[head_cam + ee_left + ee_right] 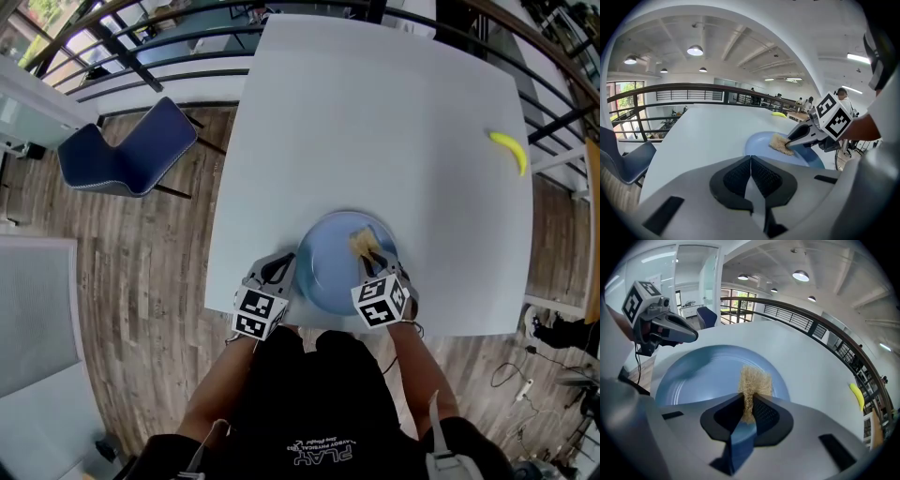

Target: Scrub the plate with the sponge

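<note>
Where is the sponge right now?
In the head view, the sponge lies on the right half of the plate, pinched in the right tongs, near the table's front edge.

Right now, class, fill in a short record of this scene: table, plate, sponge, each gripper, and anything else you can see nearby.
Table: white, wide
Plate: blue, round, by the table's near edge
Sponge: tan, fibrous, over the right part of the plate
Right gripper: fingers shut on the sponge
Left gripper: fingers together, nothing between them, at the plate's left rim
Banana: yellow, at the table's far right edge
Chair: blue, left of the table
</note>
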`<state>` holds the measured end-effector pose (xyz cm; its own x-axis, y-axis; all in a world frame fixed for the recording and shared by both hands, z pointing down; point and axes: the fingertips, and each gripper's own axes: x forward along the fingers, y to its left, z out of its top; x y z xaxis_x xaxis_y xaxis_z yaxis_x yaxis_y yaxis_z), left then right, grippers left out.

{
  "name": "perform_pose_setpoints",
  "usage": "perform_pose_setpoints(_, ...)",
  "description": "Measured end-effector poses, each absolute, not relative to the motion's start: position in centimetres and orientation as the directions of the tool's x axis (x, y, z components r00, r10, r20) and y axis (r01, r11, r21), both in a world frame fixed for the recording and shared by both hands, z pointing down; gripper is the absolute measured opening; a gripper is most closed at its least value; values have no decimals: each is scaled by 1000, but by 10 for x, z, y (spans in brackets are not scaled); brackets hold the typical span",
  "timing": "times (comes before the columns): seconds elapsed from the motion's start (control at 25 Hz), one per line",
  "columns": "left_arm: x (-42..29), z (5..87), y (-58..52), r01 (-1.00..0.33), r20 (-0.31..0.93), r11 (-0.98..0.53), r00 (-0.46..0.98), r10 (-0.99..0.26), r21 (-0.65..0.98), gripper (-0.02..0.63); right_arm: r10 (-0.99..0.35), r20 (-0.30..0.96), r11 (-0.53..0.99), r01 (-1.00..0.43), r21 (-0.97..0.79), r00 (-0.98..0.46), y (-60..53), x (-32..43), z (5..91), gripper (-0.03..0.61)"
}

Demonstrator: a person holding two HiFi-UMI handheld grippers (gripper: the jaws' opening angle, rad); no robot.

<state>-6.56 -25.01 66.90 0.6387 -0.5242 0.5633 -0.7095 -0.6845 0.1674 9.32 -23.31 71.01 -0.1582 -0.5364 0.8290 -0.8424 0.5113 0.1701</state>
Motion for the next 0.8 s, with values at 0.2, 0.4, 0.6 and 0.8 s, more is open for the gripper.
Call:
perform_pose_setpoints(0.2,-48,666,-250,-664,553,-736,665,-502,130,15,-550,828,518,-821,239,-106,-237,110,710,63)
perform_pose_setpoints(0.4,-44,666,-246,-668,553,-729,668,-499,149,15,-563,822,494,-834,248,-89,-236,119,710,63)
perform_pose_setpoints(0.6,-53,667,-249,-707,555,-682,648,-522,184,15,-578,807,450,-873,188,-123,-232,114,705,63)
perform_pose_setpoints(0.8,-59,674,-241,-716,567,-664,645,-513,215,15,-559,808,441,-892,99,-186,-220,90,696,63)
